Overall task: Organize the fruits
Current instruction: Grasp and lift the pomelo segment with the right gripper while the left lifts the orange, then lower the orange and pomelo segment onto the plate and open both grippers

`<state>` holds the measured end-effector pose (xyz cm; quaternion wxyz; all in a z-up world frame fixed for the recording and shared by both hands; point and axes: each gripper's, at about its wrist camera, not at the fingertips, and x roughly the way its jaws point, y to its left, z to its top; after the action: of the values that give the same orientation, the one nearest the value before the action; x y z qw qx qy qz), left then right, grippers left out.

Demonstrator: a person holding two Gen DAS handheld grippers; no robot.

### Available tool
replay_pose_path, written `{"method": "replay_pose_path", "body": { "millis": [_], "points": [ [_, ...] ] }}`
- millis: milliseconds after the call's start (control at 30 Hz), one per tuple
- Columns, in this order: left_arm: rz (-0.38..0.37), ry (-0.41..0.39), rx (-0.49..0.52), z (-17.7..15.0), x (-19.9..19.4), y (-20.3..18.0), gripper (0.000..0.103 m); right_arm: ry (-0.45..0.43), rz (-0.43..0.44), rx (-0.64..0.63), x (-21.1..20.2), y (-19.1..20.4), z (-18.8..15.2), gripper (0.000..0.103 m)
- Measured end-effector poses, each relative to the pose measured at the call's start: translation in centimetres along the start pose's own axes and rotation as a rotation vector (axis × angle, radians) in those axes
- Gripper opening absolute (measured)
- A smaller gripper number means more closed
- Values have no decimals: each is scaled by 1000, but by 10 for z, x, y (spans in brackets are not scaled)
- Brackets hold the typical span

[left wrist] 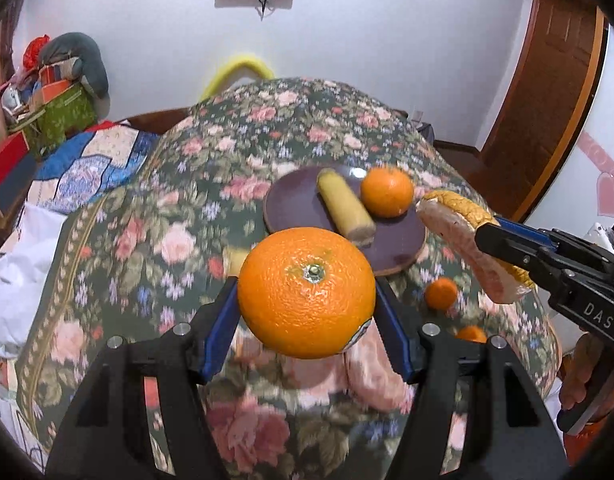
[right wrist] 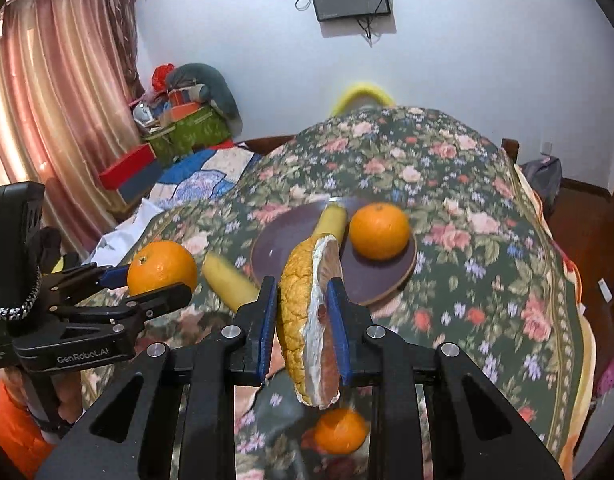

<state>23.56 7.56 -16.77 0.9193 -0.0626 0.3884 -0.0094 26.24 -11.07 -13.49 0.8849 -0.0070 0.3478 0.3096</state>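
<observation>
My left gripper is shut on a large orange, held above the floral cloth; it also shows in the right wrist view. My right gripper is shut on a pomelo wedge with yellow rind and pink flesh, seen in the left wrist view near the plate's right edge. A dark purple plate holds a yellow banana piece and an orange. The plate lies just beyond the wedge.
A second banana piece lies on the cloth left of the plate. Small oranges lie on the floral cloth near me. Boxes and bags are piled at the far left. A wooden door stands right.
</observation>
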Motion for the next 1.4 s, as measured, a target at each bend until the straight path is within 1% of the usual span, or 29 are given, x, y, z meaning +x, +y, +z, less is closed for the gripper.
{"method": "replay_pose_path", "body": {
  "millis": [233,433,600,767,900,1067,1133,1300,1400],
  "points": [
    [2,-25,20,28,15,0,64,-17,-8,-15,15,-9,19,23],
    [1,-13,30,47,43,3,64,-11,-25,-34,38,-16,35,23],
    [1,11,38,57,71,6,64,-10,-19,-43,58,-19,48,23],
    [-20,54,30,64,101,11,64,2,-12,-46,77,-22,57,23],
    [-71,115,-10,71,130,20,64,17,-16,-44,91,-24,60,23],
    [-63,146,-36,76,149,25,64,40,-2,-40,103,-26,61,23],
    [-57,152,-33,77,153,24,64,50,2,-43,106,-26,61,23],
    [-15,163,1,76,158,19,64,65,-4,-48,110,-27,59,22],
    [-10,179,1,75,161,18,64,79,2,-32,112,-31,59,22]
  ]
}}
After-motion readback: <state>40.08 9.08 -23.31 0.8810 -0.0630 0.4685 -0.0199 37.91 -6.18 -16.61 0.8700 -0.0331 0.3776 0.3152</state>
